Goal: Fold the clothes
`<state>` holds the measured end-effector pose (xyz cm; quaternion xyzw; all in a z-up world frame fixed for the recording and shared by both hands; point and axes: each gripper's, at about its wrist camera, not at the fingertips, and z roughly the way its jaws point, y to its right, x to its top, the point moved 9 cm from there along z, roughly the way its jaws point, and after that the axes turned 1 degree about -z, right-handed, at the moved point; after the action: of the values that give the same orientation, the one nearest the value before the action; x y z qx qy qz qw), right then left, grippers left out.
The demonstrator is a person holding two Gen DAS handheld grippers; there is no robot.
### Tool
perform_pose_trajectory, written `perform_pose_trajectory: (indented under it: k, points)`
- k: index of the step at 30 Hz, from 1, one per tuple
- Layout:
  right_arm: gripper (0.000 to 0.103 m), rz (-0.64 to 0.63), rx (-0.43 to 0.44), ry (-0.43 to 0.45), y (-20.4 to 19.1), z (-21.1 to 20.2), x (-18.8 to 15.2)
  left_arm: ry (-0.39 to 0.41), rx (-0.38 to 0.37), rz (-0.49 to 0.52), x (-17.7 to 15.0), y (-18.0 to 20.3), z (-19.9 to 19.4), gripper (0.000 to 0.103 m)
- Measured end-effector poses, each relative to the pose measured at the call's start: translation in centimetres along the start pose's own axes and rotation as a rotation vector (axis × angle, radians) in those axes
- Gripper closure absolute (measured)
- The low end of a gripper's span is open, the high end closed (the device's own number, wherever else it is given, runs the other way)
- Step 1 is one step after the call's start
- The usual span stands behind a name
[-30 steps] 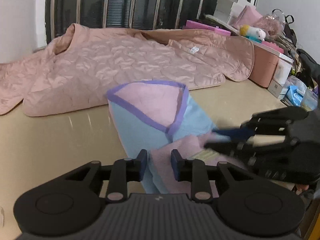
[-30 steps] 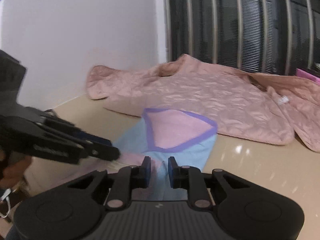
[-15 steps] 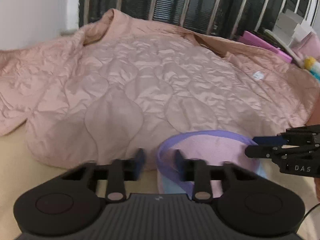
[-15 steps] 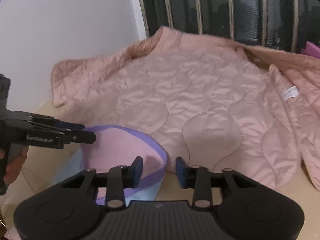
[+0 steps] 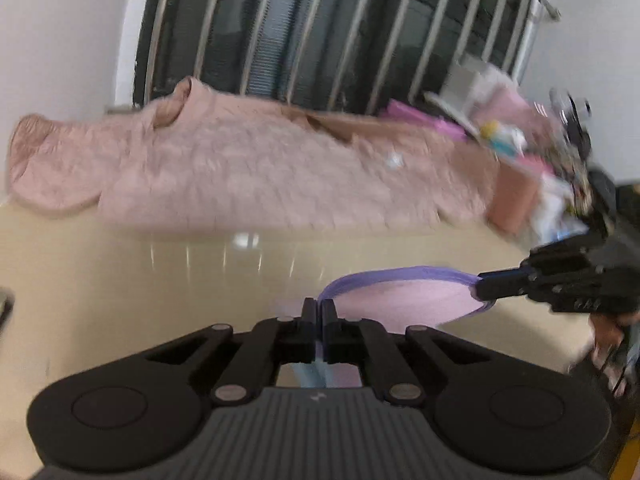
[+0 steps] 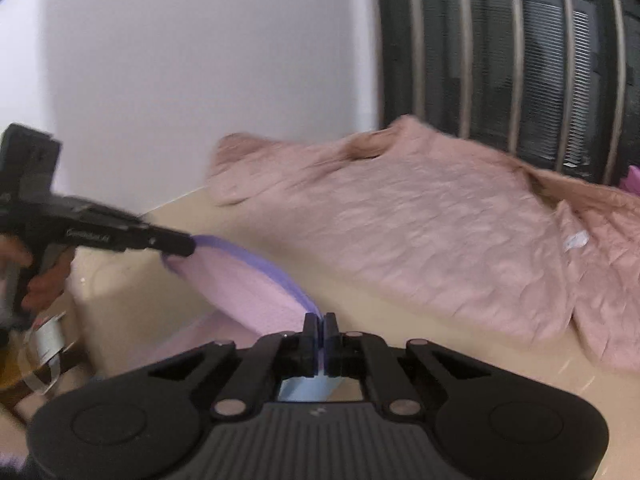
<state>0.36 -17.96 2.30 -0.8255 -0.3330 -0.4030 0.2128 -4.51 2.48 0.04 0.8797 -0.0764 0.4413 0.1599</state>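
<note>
A small pink and light-blue garment with a purple hem hangs stretched between my two grippers above the beige table; it also shows in the right wrist view. My left gripper is shut on one end of the purple hem, and shows in the right wrist view. My right gripper is shut on the other end, and shows in the left wrist view. A large pink quilted jacket lies spread at the back of the table, also in the right wrist view.
The beige table runs to a barred window and a white wall. At the back right stand a pink bin, boxes and toys. Some clutter sits low beside the table's left edge.
Both grippers have closed on the garment's purple hem and pulled back from the jacket toward the near side, lifting the hem off the table and stretching it between them.
</note>
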Motion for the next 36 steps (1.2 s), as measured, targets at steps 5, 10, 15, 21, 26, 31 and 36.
perform_pose_trajectory:
  k: [5, 10, 15, 21, 26, 31, 36]
  points:
    - [0.09, -0.021, 0.008, -0.133, -4.1, -1.1, -6.8, -0.083, -0.014, -0.031, -5.2, -0.1, -1.9, 0.087]
    - [0.062, 0.05, 0.043, 0.031, -4.6, -3.8, -4.3, 0.033, -0.052, -0.128, -1.1, -1.2, -3.3, 0.06]
    - [0.062, 0.009, 0.038, 0.065, -5.9, 0.3, -2.8, 0.011, -0.09, -0.012, -1.2, 2.3, 0.1, 0.058]
    - [0.06, -0.053, -0.001, -0.042, -6.7, 3.0, -6.0, -0.082, 0.001, 0.049, -4.5, 1.9, 1.6, 0.055]
    - [0.047, -0.051, -0.011, 0.012, -7.5, 1.1, -5.7, -0.028, -0.052, 0.039, -3.6, 1.5, -0.5, 0.032]
    - [0.031, -0.128, -0.042, 0.017, -7.0, 1.7, -5.3, -0.059, -0.032, 0.166, -4.2, 3.5, 0.9, 0.032]
    - [0.028, -0.109, -0.008, 0.06, -4.4, 0.6, -3.4, -0.078, -0.038, 0.247, -5.2, 4.7, 1.6, 0.032]
